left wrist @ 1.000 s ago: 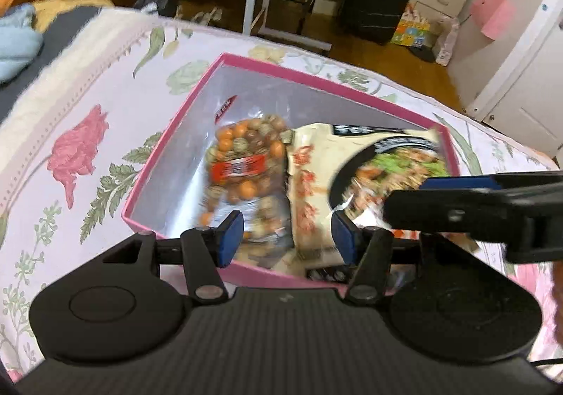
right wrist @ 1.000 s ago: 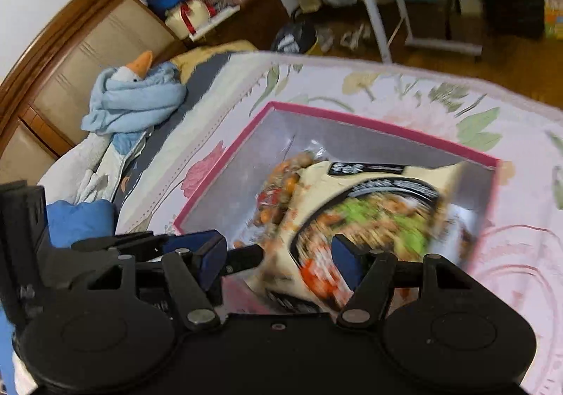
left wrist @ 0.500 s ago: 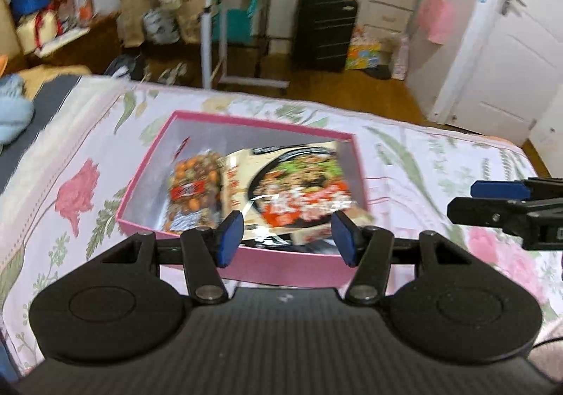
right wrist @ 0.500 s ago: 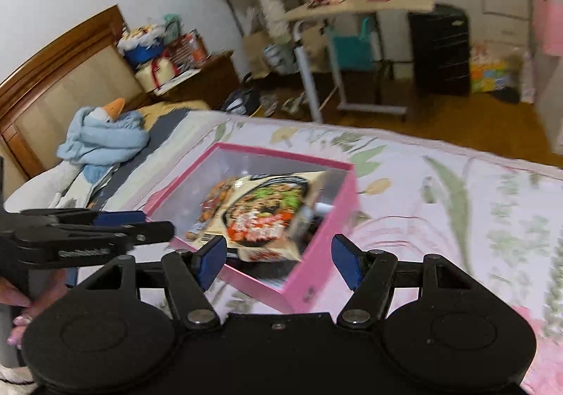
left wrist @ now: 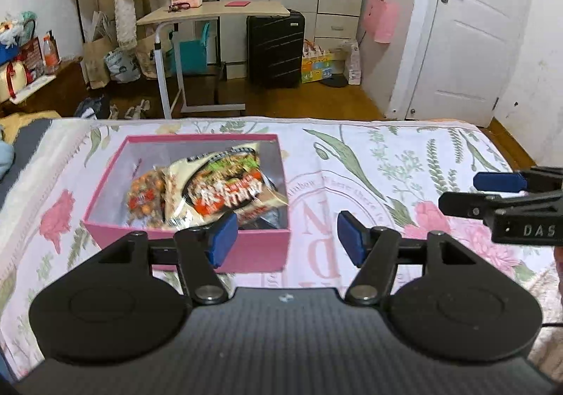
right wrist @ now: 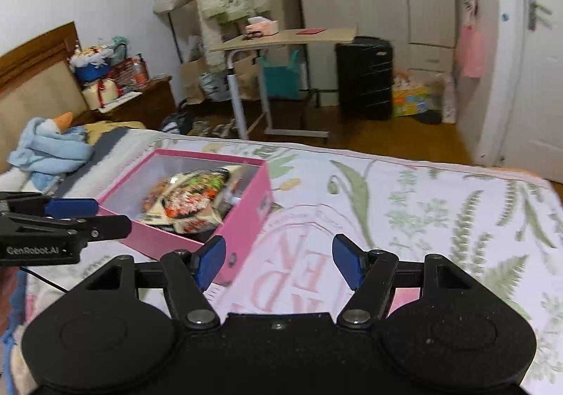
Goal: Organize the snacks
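Left hand-held gripper (left wrist: 286, 235): blue-padded fingers spread wide, nothing between them, hovering above the bed just in front of the pink rectangular cardboard box (left wrist: 246, 250). Right hand-held gripper (right wrist: 278, 259): also spread, nothing held, over the bare floral bedspread (right wrist: 422, 212) just to the right of the box's near right corner.

Box sits on the bed toward its left side, lid off. Inside: clear bag of orange and brown mixed nuts (left wrist: 146, 198) on the left; cream instant-noodle packet with a bowl photo (left wrist: 225, 187) leaning across the middle and right, its near corner poking over the front wall. The two packs touch.

Beyond the foot edge of the bed: wood floor, rolling side desk with white legs (left wrist: 211, 13), black hard-shell suitcase (left wrist: 276, 48), white door (left wrist: 471, 32).
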Demonstrator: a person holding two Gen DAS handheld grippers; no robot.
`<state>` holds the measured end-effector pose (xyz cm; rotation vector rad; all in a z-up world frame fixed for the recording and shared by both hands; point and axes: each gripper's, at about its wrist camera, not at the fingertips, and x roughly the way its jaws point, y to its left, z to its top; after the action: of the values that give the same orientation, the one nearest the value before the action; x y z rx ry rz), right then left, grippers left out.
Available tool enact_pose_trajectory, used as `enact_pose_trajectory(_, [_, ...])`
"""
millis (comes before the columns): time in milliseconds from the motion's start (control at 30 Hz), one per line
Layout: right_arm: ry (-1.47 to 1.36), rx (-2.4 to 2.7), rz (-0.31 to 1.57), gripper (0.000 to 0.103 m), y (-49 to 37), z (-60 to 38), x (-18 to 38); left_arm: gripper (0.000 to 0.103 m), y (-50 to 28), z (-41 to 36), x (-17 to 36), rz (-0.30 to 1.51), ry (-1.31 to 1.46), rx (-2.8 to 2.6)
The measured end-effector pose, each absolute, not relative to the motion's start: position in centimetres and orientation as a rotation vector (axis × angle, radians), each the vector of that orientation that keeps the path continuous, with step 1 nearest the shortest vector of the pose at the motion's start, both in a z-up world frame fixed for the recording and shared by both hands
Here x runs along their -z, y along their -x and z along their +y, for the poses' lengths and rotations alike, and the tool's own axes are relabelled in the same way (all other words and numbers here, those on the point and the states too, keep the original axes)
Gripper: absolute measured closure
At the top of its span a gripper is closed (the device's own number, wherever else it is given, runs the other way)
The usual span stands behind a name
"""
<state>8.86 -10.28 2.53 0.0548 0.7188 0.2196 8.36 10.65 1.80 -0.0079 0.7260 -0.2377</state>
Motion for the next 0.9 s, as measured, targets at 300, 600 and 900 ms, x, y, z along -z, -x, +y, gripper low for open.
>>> enact_pose_trajectory(300, [-0.041, -0.102, 0.727, 0.031, -5.7, -11.4, -1.2, 0.038, -6.3, 9.6, -0.3, 0.755, 0.011, 0.225])
enact_pose_trajectory(600, [-0.059, -0.058, 0.731, 0.024, -3.5, -11.7, -1.5, 0.028, -5.1, 8.4, 0.5, 0.740, -0.060, 0.239])
enact_pose_trajectory(900, [-0.021, 0.038, 0.720, 0.008, -2.5, -10.9, -2.0, 0.006, -4.3, 7.8, 0.4, 0.740, -0.060, 0.226])
